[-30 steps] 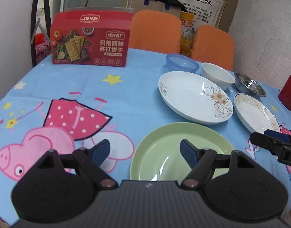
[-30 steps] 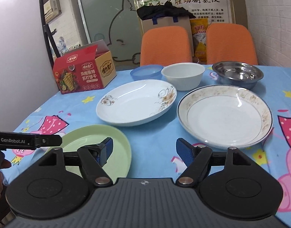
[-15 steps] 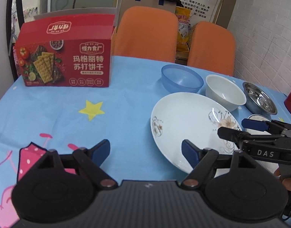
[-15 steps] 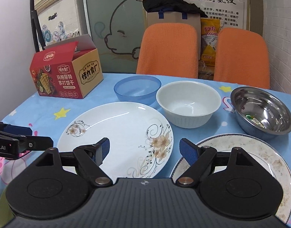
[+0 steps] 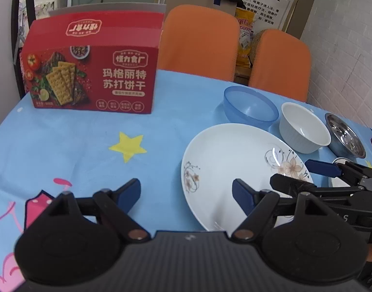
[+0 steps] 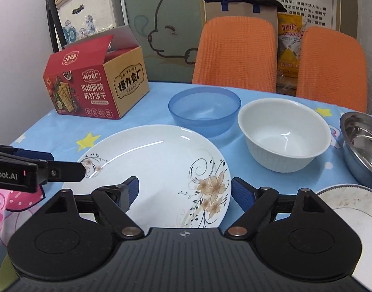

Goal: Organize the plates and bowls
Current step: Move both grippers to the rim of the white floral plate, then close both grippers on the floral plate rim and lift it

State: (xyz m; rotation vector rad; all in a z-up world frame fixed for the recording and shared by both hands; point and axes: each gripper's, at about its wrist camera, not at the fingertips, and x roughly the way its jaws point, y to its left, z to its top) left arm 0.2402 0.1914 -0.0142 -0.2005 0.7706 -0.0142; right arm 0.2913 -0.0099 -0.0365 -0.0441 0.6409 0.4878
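My left claw (image 5: 186,192) hangs with its fingers apart and nothing between them, low over the desk (image 5: 88,146) at the near left edge of the flowered white plate (image 5: 234,170). My right claw (image 6: 184,191) is spread apart too, holding nothing, above that plate's near right part. Beyond the plate stand a blue bowl (image 6: 204,108), a white bowl (image 6: 283,133) and a steel bowl (image 6: 363,143) in a row, left to right. A speckled-rim plate (image 6: 351,209) lies near right. A red cracker box (image 5: 93,73) sits far left.
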